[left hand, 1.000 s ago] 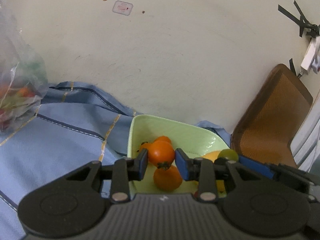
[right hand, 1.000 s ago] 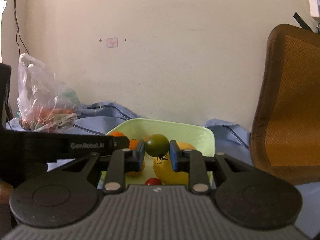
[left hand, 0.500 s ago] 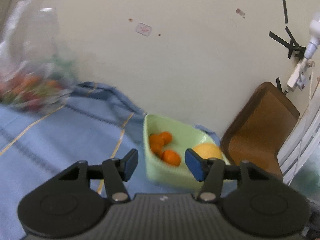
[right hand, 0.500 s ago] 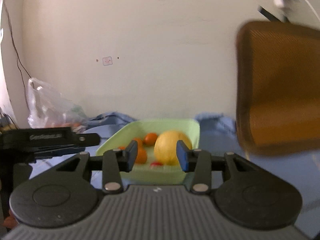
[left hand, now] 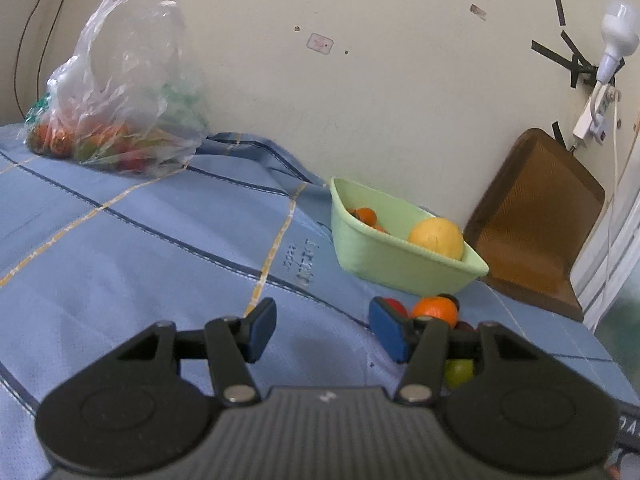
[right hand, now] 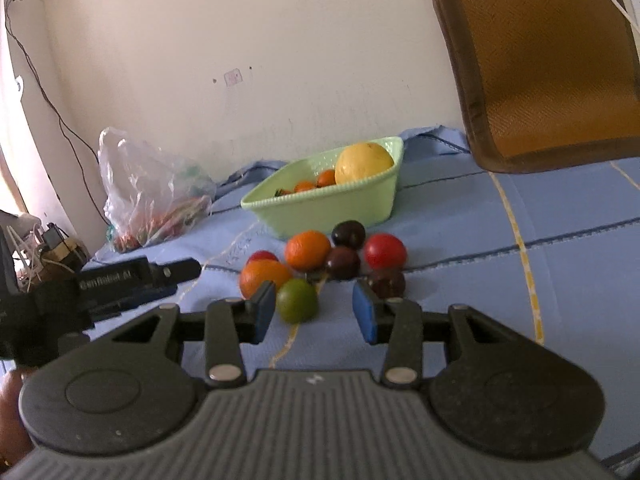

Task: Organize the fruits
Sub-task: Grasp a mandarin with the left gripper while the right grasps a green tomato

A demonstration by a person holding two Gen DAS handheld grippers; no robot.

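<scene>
A pale green basket (left hand: 400, 264) (right hand: 328, 204) on the blue cloth holds a big yellow fruit (left hand: 436, 236) (right hand: 364, 162) and small orange fruits (right hand: 326, 178). In front of it lies a loose pile: two orange fruits (right hand: 308, 250), a red one (right hand: 384, 250), three dark ones (right hand: 349, 234) and a green one (right hand: 298, 300). My right gripper (right hand: 314, 312) is open just short of the green fruit, its pads not touching it. My left gripper (left hand: 324, 332) (right hand: 140, 276) is open and empty, left of the pile; an orange fruit (left hand: 434, 310) shows behind its right finger.
A clear plastic bag (left hand: 120, 112) (right hand: 152, 196) with more fruit leans against the wall at the far left. A brown chair back (left hand: 532, 216) (right hand: 540, 60) stands right of the basket. A lamp and cables (left hand: 608, 52) hang on the wall.
A second ago the left gripper held an orange fruit and the right a green one over the basket. Both let go, opened and drew back; the loose pile has come into view.
</scene>
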